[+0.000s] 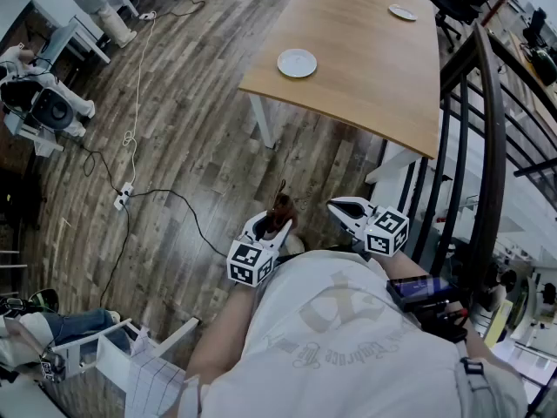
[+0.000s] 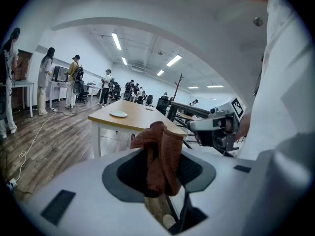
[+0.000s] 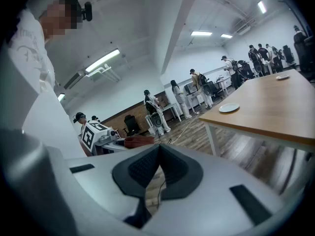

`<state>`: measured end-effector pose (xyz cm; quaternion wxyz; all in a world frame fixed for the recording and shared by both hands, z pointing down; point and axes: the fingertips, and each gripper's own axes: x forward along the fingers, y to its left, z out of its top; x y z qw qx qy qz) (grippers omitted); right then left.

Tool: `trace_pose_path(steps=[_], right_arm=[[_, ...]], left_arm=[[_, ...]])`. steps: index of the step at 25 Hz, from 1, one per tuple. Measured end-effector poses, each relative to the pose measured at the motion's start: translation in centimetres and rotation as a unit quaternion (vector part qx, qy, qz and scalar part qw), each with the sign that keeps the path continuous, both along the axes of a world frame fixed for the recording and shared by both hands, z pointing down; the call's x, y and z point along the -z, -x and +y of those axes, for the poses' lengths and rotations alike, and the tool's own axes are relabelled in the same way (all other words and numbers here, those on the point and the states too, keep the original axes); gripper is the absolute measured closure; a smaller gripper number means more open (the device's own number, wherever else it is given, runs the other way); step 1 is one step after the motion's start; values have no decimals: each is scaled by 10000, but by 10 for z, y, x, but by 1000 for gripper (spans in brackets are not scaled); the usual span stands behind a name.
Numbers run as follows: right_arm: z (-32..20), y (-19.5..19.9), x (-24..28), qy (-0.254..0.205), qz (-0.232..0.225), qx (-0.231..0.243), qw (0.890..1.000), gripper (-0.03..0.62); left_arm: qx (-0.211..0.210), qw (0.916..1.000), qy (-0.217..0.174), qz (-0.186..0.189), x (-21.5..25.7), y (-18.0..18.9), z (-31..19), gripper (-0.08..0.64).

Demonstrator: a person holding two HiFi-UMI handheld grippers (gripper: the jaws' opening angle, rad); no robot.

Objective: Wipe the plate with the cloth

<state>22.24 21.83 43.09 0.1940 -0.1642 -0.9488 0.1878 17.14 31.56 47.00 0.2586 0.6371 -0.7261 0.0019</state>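
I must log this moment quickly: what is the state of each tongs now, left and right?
Left tongs: closed on the brown cloth.
Right tongs: closed, holding nothing.

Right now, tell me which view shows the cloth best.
Left gripper view: the cloth sits large at centre, clamped between the jaws. Head view shows only a small brown tuft; right gripper view, a reddish sliver.

White printed T-shirt [image 1: 348, 347], white left gripper [image 1: 274, 223], right gripper [image 1: 339, 207]
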Motion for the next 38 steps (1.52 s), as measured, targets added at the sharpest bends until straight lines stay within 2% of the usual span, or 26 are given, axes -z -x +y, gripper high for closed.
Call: trace_pose_path(steps=[6,12,17,25,38], right_arm=[[7,-4,3,190,-4,-50,9998,580],[-1,3,6,317,-154,-290,9990,580],[2,-3,-7,286,-20,-286,9992,579],[-14,1,-15,245,20,-589,9980,580],[-50,5,-33,215,255,-1155,9927,578]], left_arm=[[112,9999,-28,-14,2,3,14,390],[116,9999,32,-16,-2,7,18,390],[38,9999,107,-6,-5,7,16,390],[-253,9995,164,21,-10,8,3,390],[-304,9990,282,140,-18,29,-11,390]])
